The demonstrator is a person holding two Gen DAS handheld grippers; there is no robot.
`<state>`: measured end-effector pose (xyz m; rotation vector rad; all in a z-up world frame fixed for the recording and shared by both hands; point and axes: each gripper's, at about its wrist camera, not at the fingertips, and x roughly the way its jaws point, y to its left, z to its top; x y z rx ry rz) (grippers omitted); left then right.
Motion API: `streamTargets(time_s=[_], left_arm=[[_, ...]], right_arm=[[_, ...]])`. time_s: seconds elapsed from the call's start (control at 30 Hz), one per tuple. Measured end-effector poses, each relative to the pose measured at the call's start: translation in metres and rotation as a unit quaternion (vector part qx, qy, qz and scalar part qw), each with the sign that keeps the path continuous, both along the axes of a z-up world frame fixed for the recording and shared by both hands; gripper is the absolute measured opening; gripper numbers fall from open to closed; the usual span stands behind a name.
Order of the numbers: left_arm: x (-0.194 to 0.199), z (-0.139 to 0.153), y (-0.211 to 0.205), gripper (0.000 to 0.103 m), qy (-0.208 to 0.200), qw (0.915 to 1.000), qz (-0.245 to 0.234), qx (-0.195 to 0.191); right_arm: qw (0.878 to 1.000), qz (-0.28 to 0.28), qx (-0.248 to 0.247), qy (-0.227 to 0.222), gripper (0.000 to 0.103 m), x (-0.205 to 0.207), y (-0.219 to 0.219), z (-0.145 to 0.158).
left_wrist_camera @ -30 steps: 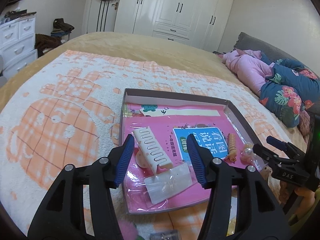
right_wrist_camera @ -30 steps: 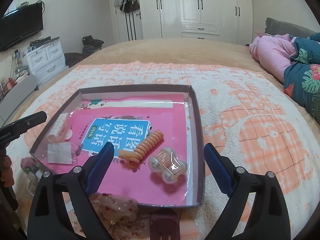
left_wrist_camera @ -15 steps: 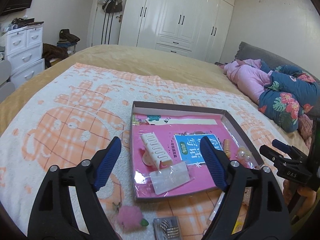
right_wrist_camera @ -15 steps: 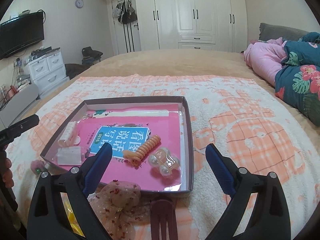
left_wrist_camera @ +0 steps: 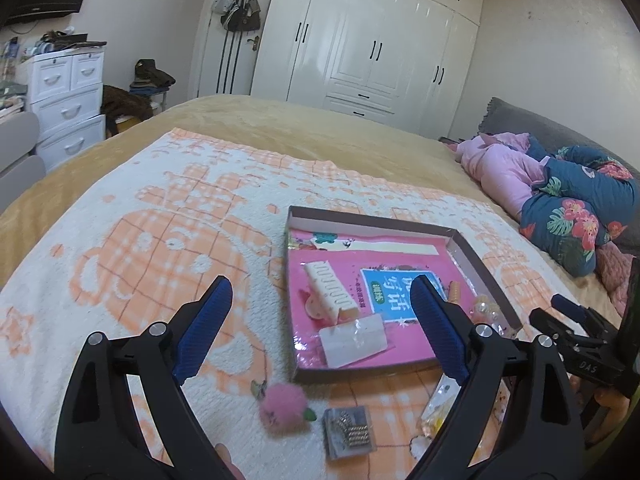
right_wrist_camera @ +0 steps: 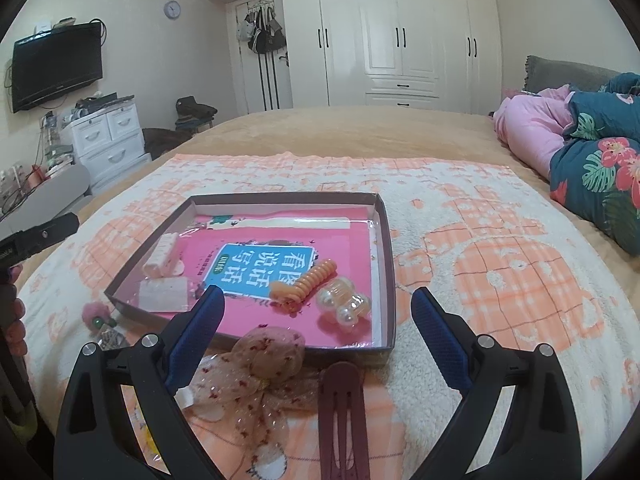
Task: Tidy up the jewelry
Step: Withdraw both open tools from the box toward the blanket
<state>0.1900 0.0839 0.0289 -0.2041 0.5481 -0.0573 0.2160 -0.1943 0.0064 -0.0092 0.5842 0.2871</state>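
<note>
Below centre in the left wrist view, the left claw [left_wrist_camera: 320, 326] stands wide apart with nothing between its jaws; they have just been opening. The right claw [right_wrist_camera: 318, 336] is likewise spread and empty in the right wrist view.

Jewelry already in the tray [right_wrist_camera: 386, 236], mid-frame on the blanket [left_wrist_camera: 140, 240]: a cream comb clip [left_wrist_camera: 331, 291], a clear packet [left_wrist_camera: 354, 340], an orange spiral tie [right_wrist_camera: 306, 282] and a pearl-and-clear bead piece [right_wrist_camera: 343, 303]. Pieces not yet stowed lie on the blanket at the lower edge: a pink pompom [left_wrist_camera: 282, 404], a small packet of metal beads [left_wrist_camera: 350, 432], a gauze bow [right_wrist_camera: 256, 364] and a maroon hair clip [right_wrist_camera: 342, 412].

Handling, as judged. All pieces look light. The bow is soft and crushable; best taken at its knotted middle. The maroon clip is stiff and flat, probably slippery; grip it across its width near the hinged end. The pompom yields, so the jaws must close well in. The bead packet's film may slide; pinch at an edge.

Change from the earlier frames. The comb clip lay between the left jaws, then only narrowly parted; it now rests free in the tray. Both views sit farther back and higher, so the tray looks smaller and the loose pieces near the lower edge have come into sight.
</note>
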Motion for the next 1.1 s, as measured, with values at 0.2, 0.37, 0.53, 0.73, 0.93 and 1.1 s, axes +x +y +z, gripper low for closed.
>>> streamTargets(time_s=[0.2,0.37,0.53,0.73,0.93,1.1], left_arm=[[-0.01,-0.002,0.004,0.082,0.005,1.0,0.003,-0.002],[-0.019,-0.004,0.004,0.082,0.008,1.0,0.003,0.004],[-0.024,-0.005,0.005,0.082,0.01,0.9999,0.005,0.008],[-0.033,-0.008,0.004,0.082,0.012,0.9996,0.006,0.023],[-0.041,-0.012,0.007,0.082,0.019,0.9991,0.013,0.035],[-0.046,-0.016,0.009,0.082,0.025,0.9986,0.017,0.044]], right_arm=[[1.0,0.005,-0.003,-0.002,0.092,-0.012,-0.001,0.0],[1.0,0.01,-0.007,-0.001,0.092,-0.023,-0.001,-0.001],[1.0,0.019,-0.01,0.001,0.092,-0.035,0.002,-0.003],[0.999,0.031,-0.015,0.005,0.092,-0.048,0.007,-0.007],[0.998,0.052,-0.027,0.01,0.092,-0.062,0.018,-0.014],[0.997,0.067,-0.032,0.014,0.092,-0.072,0.028,-0.019]])
